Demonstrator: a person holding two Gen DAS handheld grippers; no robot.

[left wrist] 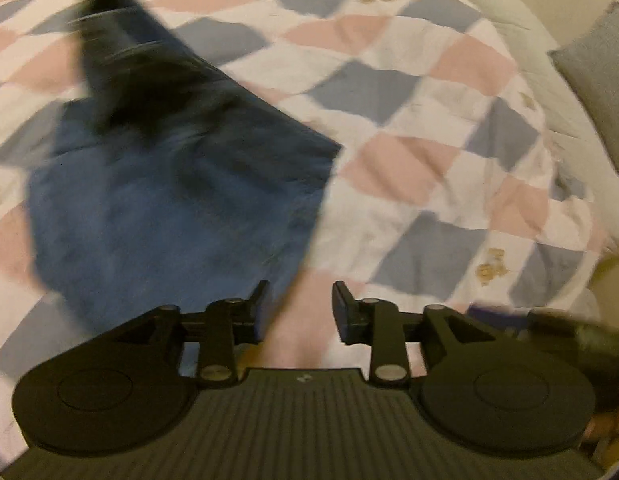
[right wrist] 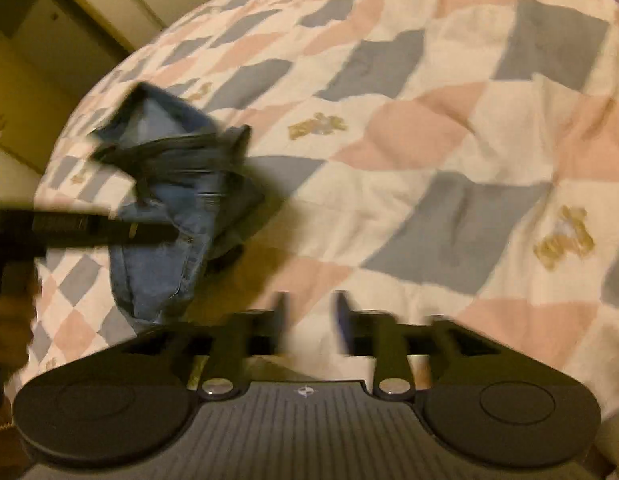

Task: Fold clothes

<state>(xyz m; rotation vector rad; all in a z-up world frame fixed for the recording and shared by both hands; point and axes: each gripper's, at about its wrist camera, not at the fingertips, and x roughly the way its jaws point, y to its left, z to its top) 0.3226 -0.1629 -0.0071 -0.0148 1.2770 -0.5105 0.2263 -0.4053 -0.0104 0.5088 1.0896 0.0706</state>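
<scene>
A blue denim garment (left wrist: 157, 208) lies on the checked quilt (left wrist: 409, 92), ahead and left of my left gripper (left wrist: 303, 304). Its far end carries a dark blurred shape (left wrist: 117, 60); I cannot tell what that is. The left gripper is open, with only quilt between its fingers. In the right wrist view the same garment (right wrist: 157, 272) sits bunched at the left, near the bed's edge. My right gripper (right wrist: 312, 316) is blurred but open, and its fingers stand apart over bare quilt (right wrist: 449, 140), right of the garment. A black bar (right wrist: 89, 228), the other gripper's body, crosses the garment's left side.
A grey pillow (left wrist: 597, 92) and a white bolster (left wrist: 521, 40) lie along the bed's far right. In the right wrist view the bed drops off at the left to dim yellowish furniture (right wrist: 37, 80). A hand (right wrist: 9, 320) shows at the left edge.
</scene>
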